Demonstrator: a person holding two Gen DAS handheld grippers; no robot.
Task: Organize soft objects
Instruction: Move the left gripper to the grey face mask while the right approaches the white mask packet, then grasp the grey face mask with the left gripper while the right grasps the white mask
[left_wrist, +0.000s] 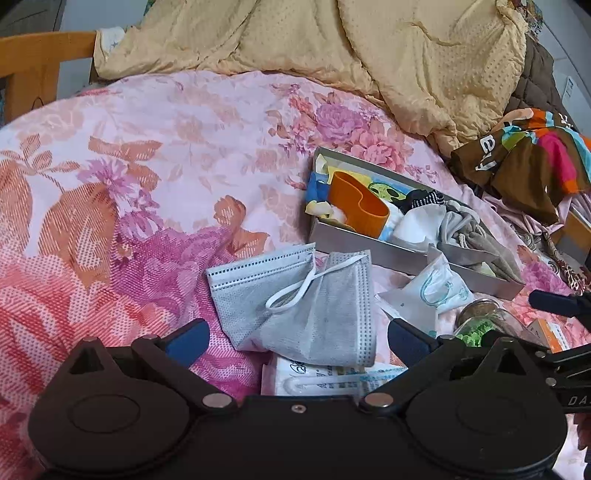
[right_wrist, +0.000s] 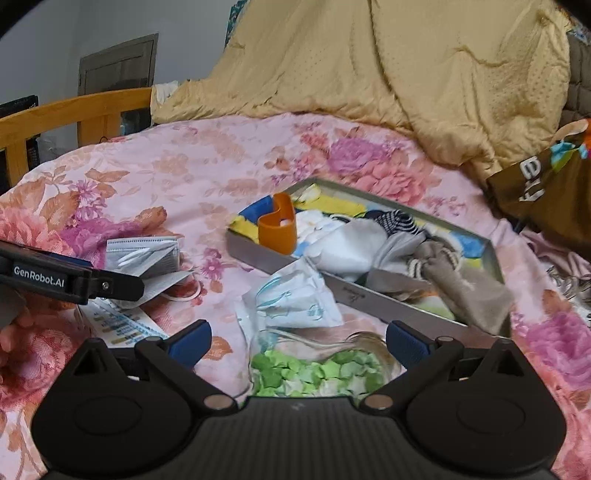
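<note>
The left tool hangs with its jaws spread wide and nothing between them; a grey face mask lies on the bed just ahead of its tips, one white ear loop thrown across the top. Lying there between the open jaws, the mask is probably the next soft thing to be picked up. Under its near edge a packet of masks pokes out, close to the tool's body.

The right tool is also spread wide and empty. Directly between its fingers sits a glass jar on its side, filled with green and white paper stars; being hard, it seems not to belong with the soft things. Just beyond the jar lies a white wrapped mask, its far end leaning on the near wall of a grey tray.

The tray lies ahead and right of both tools, and appears to serve as the collecting place: already in it are an orange cup, a striped sock, a white cloth and a grey drawstring pouch.

By count: two tools, one tray, one jar, one cup, one loose grey mask, one wrapped mask, one packet. A yellow quilt is heaped at the far side of the bed, and a brown patterned bag lies far right.
</note>
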